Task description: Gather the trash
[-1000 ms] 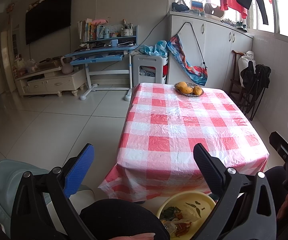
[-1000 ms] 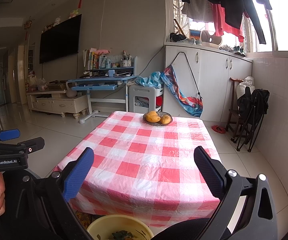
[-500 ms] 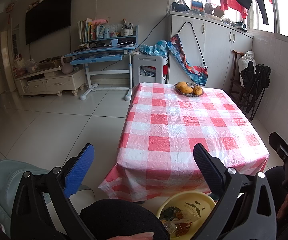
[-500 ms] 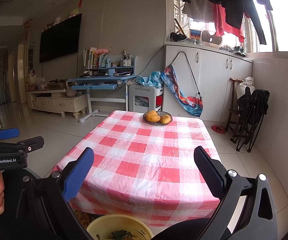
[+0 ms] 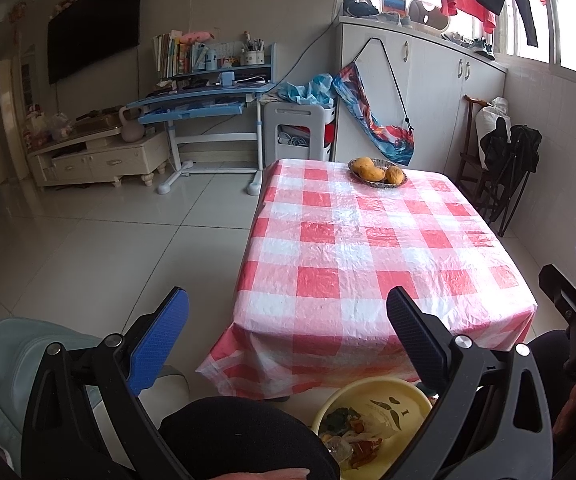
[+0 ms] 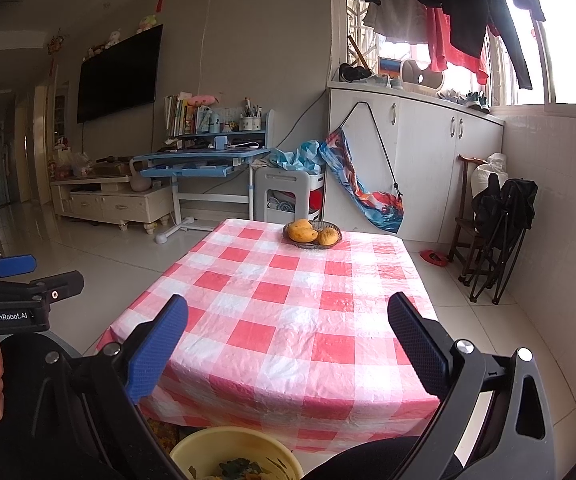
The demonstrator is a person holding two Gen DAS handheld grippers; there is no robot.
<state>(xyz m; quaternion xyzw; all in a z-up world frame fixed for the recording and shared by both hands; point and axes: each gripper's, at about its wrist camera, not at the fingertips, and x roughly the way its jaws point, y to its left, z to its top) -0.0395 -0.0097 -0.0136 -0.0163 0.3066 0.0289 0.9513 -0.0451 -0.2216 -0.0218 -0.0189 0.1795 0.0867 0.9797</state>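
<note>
A yellow bin [image 5: 372,412] holding food scraps and wrappers sits on the floor just below the near edge of the red-checked table [image 5: 368,248]; it also shows in the right wrist view [image 6: 236,456]. My left gripper [image 5: 288,340] is open and empty, held above the bin and short of the table. My right gripper [image 6: 288,344] is open and empty, held over the table's near edge. No loose trash shows on the tabletop.
A basket of mangoes [image 5: 378,172] stands at the table's far end. A pale armchair [image 5: 16,360] is at lower left. Folded black chairs [image 5: 508,160] lean by the right wall. A blue desk [image 5: 204,108] and white cabinets stand behind.
</note>
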